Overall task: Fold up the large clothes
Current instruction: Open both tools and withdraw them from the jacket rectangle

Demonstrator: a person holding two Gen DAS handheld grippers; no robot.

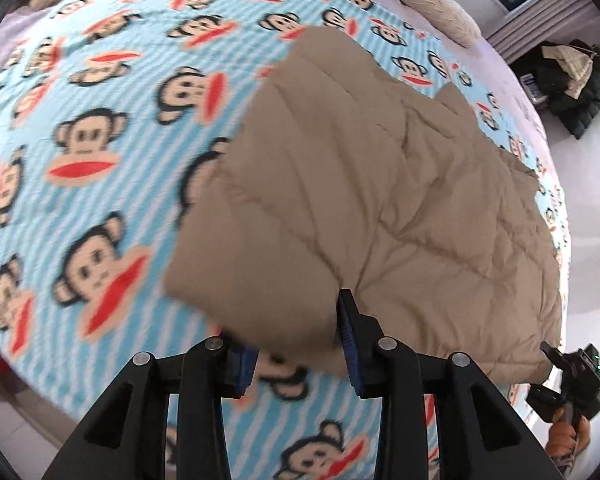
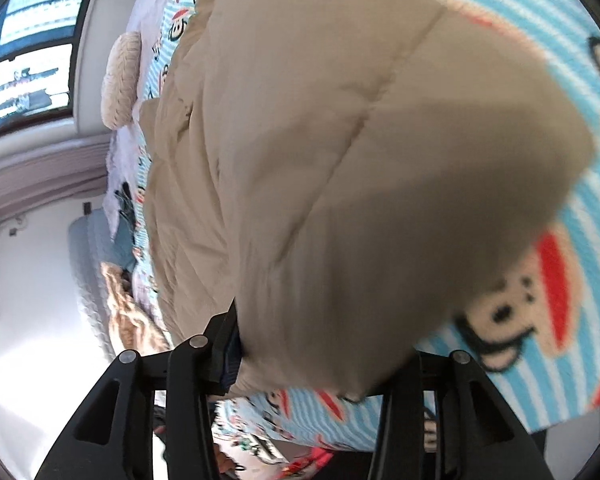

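Left wrist view: tan quilted coat (image 1: 380, 200) on bed blanket (image 1: 80, 160); left gripper (image 1: 300, 344) part-open, coat edge between jaws; right gripper (image 2: 320, 360) state unclear.

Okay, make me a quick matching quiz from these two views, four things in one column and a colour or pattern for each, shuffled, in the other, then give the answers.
Things:
1. puffy jacket
2. blanket
3. knitted pillow
4. pads on the left tongs

Colours:
A. blue
B. cream
C. tan
D. light blue stripes with monkey faces

Pairs: 1-C, 2-D, 3-B, 4-A
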